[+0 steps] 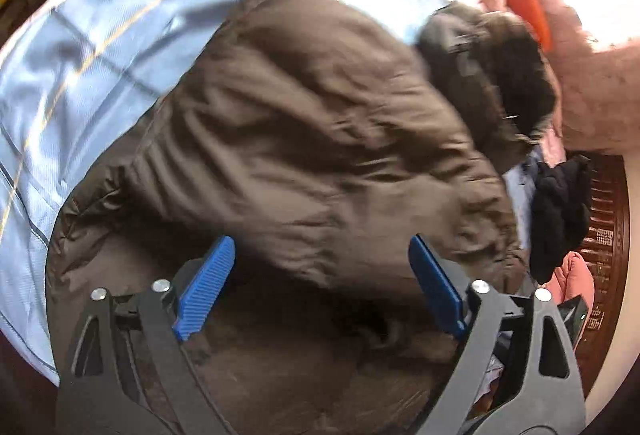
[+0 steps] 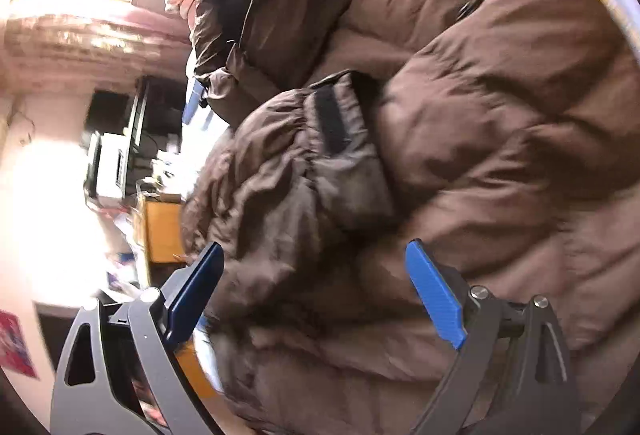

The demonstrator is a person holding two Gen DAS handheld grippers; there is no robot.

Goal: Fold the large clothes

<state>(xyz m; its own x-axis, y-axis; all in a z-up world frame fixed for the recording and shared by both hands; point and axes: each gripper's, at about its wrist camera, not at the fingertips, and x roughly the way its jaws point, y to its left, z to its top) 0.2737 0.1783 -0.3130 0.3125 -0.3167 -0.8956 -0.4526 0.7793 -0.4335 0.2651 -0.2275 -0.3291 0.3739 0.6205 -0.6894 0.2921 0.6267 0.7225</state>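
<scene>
The puffy brown quilted jacket (image 1: 304, 123) looked like matt, crinkled cloth, its hood edged in dark fur (image 1: 520, 75). Under the jacket, the pale blue bedsheet (image 1: 80, 47) was smooth with a slight sheen. Beside the jacket, ribbed blue plastic pads (image 1: 206, 289) looked matt.

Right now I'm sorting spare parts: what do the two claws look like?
Both match. The left claw and right claw each have two flat blue ribbed pads on dark grey linkage arms with triangular cut-outs and round silver pivot pins. No cables or sleeves visible.
</scene>
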